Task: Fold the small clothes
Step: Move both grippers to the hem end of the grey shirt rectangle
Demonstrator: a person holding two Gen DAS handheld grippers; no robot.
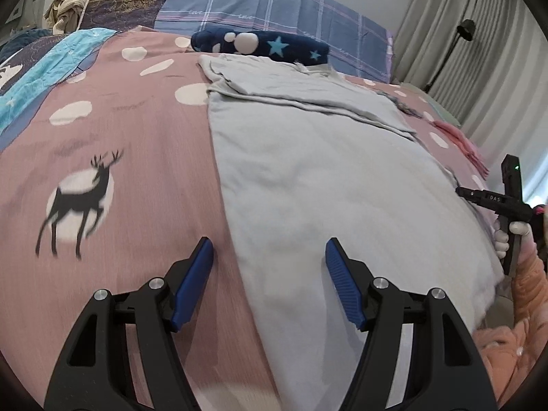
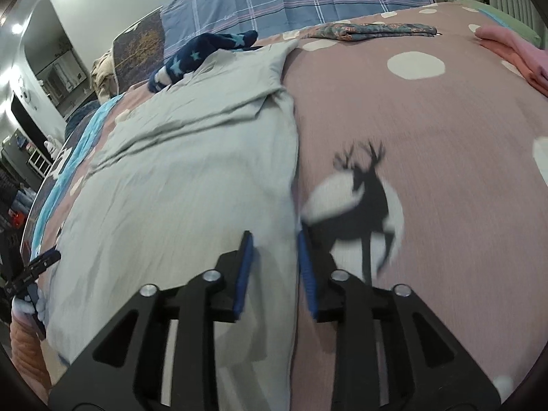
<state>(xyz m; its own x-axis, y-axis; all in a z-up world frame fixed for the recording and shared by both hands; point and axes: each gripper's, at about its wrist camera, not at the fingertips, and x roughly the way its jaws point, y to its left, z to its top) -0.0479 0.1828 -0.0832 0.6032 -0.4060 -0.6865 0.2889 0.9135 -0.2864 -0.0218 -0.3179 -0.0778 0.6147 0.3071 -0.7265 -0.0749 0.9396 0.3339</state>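
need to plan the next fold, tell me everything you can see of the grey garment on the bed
The grey garment is a pale grey, soft, thin-looking cloth lying flat on the pink deer-print bedcover, long way toward the pillows. Its far part already lies doubled over, with layered edges and light creases. A dark blue starred sock lies at its far end. The left gripper, open, straddles its left edge; the right gripper, open narrowly, straddles its right edge. Neither clamps it yet.

plaid pillowcase (image 1: 274, 3): the word "love" woven in white script along its stripes, repeated; in the right wrist view it sits at 12 o'clock, reading "love" three times.
right gripper (image 1: 460, 191): white letters "das" on its black body, at 3 o'clock.
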